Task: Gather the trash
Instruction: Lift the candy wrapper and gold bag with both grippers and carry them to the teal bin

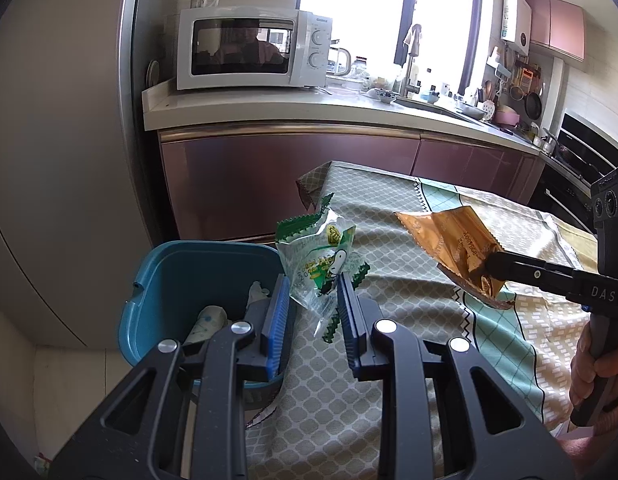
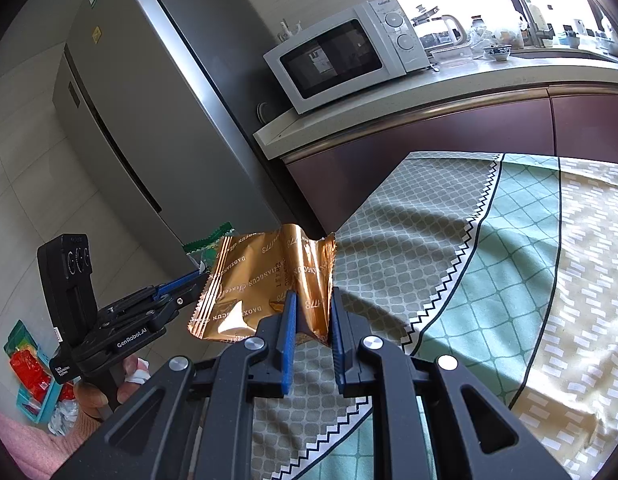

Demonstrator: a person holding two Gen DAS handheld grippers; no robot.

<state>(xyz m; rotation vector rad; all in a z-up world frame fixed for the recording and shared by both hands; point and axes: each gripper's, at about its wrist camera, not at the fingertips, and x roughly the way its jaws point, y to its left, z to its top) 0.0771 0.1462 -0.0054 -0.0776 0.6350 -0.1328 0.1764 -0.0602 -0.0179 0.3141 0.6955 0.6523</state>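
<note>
L claw [image 1: 312, 296] clamps green wrapper [image 1: 321, 258], just right of bin [image 1: 149, 304] rim, nearer arm to it | bin off table [image 1: 389, 208] edge, left of claw, holds crumpled paper [image 1: 207, 322] | R claw [image 2: 312, 312] clamps gold wrapper [image 2: 265, 284] over table, long axis across jaws, bin further left | next: L shifts left, drops

Bin [image 1: 169, 280] off left edge of table [image 1: 389, 360], below tabletop; scraps [image 1: 207, 322] inside. Left gripper [image 1: 313, 284] at that edge, wrapper [image 1: 321, 256] between fingers. Right gripper [image 2: 313, 300] further right, over table, foil packet [image 2: 265, 280] pinched. Microwave [image 1: 253, 46] on counter [image 1: 309, 104] behind
</note>
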